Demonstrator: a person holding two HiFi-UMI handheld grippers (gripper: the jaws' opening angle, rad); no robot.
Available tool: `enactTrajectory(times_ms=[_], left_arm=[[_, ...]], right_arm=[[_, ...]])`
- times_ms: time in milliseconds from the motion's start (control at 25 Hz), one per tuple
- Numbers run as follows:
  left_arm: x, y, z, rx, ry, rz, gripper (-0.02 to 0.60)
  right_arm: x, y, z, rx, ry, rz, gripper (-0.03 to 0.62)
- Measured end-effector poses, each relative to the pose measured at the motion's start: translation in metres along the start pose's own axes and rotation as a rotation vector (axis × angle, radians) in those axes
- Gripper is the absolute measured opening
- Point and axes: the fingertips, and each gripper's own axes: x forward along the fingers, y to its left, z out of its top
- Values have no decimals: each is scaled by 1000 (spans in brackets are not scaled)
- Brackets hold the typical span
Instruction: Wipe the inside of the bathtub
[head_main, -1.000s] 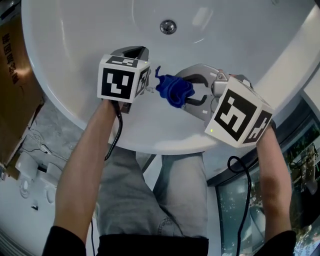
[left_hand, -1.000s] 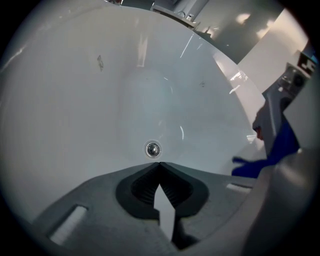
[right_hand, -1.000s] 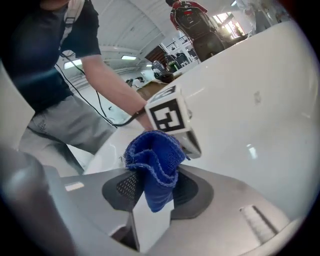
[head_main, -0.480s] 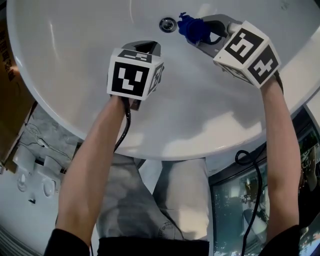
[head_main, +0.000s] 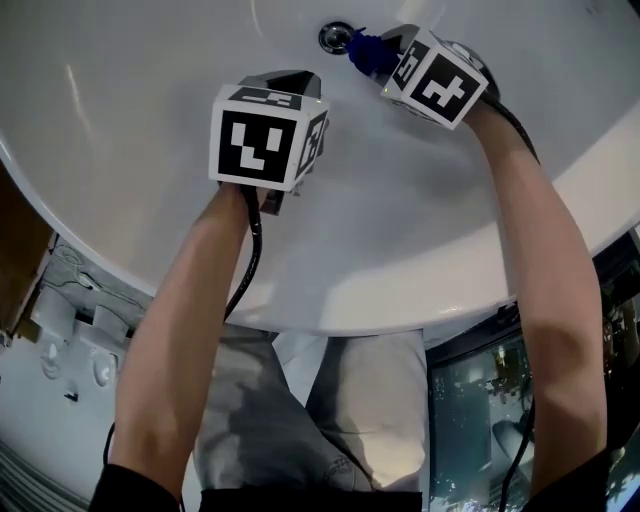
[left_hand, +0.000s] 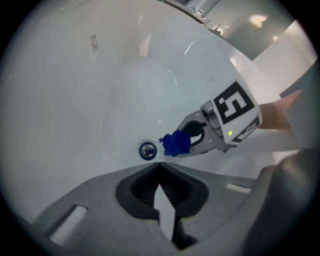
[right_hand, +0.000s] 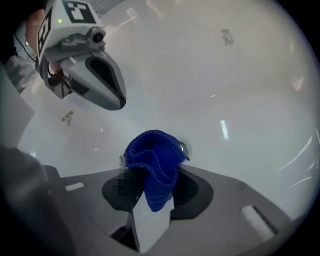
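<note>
The white bathtub (head_main: 150, 120) curves below me, its chrome drain (head_main: 335, 37) at the top of the head view. My right gripper (head_main: 385, 55) is shut on a bunched blue cloth (head_main: 368, 52) (right_hand: 154, 165) just right of the drain (left_hand: 147, 150); whether the cloth touches the tub floor is not clear. In the left gripper view the cloth (left_hand: 175, 144) and right gripper (left_hand: 192, 142) lie beside the drain. My left gripper (head_main: 290, 85) hovers over the near slope, its jaws together and empty, also seen from the right gripper view (right_hand: 117, 100).
The tub's near rim (head_main: 380, 310) runs across the middle of the head view, with the person's legs below it. White fittings (head_main: 70, 350) lie on the floor at left. A dark glass panel (head_main: 480, 420) stands at lower right.
My right gripper has carried the blue cloth from above the near rim across the tub to the drain. The left gripper has stayed roughly where it was.
</note>
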Motion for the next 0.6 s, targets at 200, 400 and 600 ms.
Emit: enactTrajectory(times_ms=[200,400,600], left_arm=[[6,0,-1,-9,3,-4,1],[6,1,-3,-11,8,-3,2],[7,-1,-5,-8,12,-6,2]], right_arm=[[26,17,-25,-25,85,32,141],[37,29,-40,-16,134,61,141],[47,40,-47,-6,165,95,140]])
